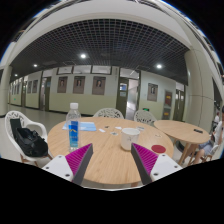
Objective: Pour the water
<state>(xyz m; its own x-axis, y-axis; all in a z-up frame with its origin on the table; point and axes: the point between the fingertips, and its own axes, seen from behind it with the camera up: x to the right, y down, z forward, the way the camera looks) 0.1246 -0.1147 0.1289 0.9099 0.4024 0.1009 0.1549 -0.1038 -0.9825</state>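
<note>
Pink-padded fingers of the gripper (112, 160) stand apart and empty at the bottom centre, aimed across the wooden table (108, 165). At left-centre stands the upright water bottle (73, 127), capped and not yet grasped; the white cup (130, 135) waits right of centre, likely to receive the pour.

The room is a large hall with a dark grid ceiling (105, 38) that carries several small round lamps (83, 56), all lit. The far wall (85, 90) is pale and has a row of dark windows (79, 85) and a door (122, 98). A thick pale column (201, 85) stands at one side. The table (105, 155) in front is round and of light wood. A second round wooden table (185, 130) stands near the column. A white chair (20, 130) beside the front table holds a dark bag (30, 143). The floor (50, 120) is pale and smooth.
</note>
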